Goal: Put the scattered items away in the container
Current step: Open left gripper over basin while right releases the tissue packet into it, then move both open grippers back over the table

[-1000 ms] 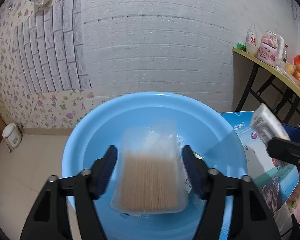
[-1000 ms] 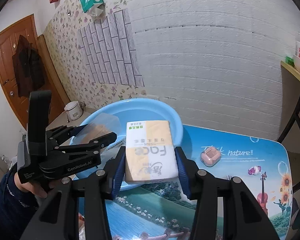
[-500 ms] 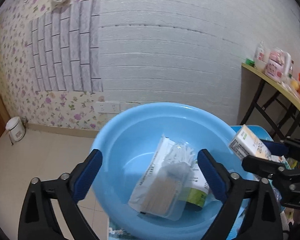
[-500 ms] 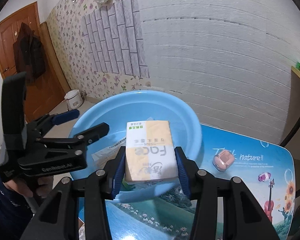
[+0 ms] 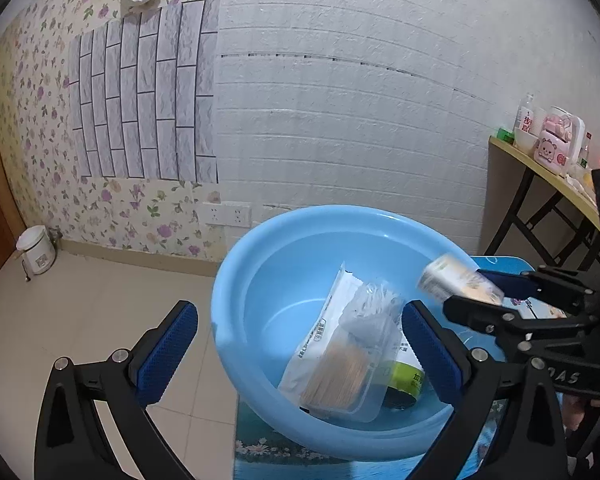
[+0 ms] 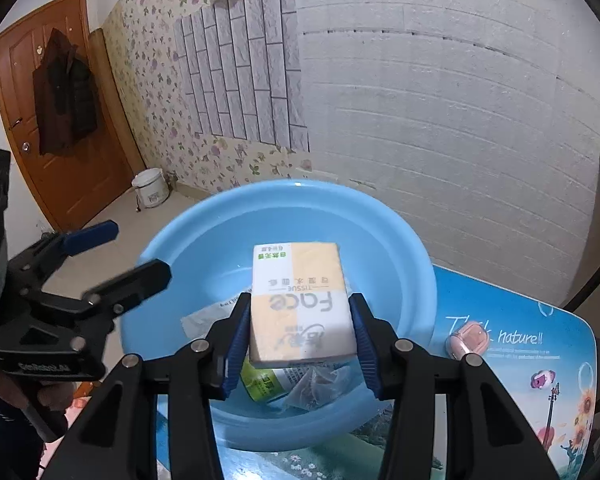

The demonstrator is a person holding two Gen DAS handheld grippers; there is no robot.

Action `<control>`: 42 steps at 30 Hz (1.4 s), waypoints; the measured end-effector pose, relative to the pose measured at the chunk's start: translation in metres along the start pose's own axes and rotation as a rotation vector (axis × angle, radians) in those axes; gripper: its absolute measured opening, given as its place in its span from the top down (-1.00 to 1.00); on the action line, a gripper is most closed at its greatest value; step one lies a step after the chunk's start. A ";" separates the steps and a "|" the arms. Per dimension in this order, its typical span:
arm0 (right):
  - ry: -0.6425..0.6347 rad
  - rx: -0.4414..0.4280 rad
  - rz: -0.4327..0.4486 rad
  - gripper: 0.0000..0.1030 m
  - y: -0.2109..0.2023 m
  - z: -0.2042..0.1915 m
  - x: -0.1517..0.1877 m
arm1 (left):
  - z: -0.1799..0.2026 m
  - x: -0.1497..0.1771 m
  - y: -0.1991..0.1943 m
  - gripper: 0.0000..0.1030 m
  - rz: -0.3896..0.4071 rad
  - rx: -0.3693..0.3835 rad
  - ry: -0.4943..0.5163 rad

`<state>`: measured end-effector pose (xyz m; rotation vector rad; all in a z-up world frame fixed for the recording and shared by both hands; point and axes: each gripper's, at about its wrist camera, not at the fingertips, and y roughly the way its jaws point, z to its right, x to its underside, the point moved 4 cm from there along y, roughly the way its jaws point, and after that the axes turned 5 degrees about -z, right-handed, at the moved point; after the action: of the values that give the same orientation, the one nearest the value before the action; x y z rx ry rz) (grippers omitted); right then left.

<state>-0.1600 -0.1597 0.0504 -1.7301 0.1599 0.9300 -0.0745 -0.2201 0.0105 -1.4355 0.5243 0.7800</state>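
Right wrist view has the right tool (image 6: pixel 300 336) pinching a yellow-and-white tissue pack (image 6: pixel 300 304) at the frame's centre, held above the near half of the blue basin (image 6: pixel 400 240), not yet let go. Low in the basin, under the pack, lie a clear crinkled bag (image 6: pixel 316 392) and a green-labelled item (image 6: pixel 264 386). At the left edge of that frame the left tool (image 6: pixel 112 256) hangs over the basin's rim, its jaws opening with nothing between them.

From the left wrist view the left tool (image 5: pixel 300 352) is spread wide, its blue pads (image 5: pixel 168 352) either side of the lower frame. Inside the basin (image 5: pixel 228 304) rest a clear packet of wooden sticks (image 5: pixel 340 376), a white flat pouch (image 5: pixel 320 332) beneath it, and the green-labelled item (image 5: pixel 410 376) at its right. The tissue pack (image 5: pixel 456 284) shows blurred at centre right, in the right tool (image 5: pixel 480 296).

By my reading, several items are already stowed and the tissue pack is about to follow. Still out on the table (image 6: pixel 540 380) is a small pink case (image 6: pixel 470 338), lower right of the right wrist frame, beside the basin but apart from it; that appears to be what remains.
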 end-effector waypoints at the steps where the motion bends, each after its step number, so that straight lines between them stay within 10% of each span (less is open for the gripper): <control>1: -0.001 0.001 0.000 0.06 0.001 0.000 -0.001 | 0.002 0.001 0.000 -1.00 -0.001 0.002 0.004; 5: 0.007 0.014 0.028 -0.42 -0.006 0.003 -0.001 | 0.007 0.001 -0.002 -1.00 0.004 0.005 0.014; 17: 0.232 0.145 0.137 -0.75 -0.072 0.107 0.056 | 0.048 0.005 -0.017 -1.00 0.008 0.065 0.049; 42: 0.435 0.256 0.138 -0.75 -0.159 0.201 0.193 | 0.233 0.059 -0.051 -1.00 0.006 0.314 0.278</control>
<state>-0.0446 0.1391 0.0290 -1.6724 0.6615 0.5872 -0.0289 0.0211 0.0232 -1.2539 0.8266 0.4780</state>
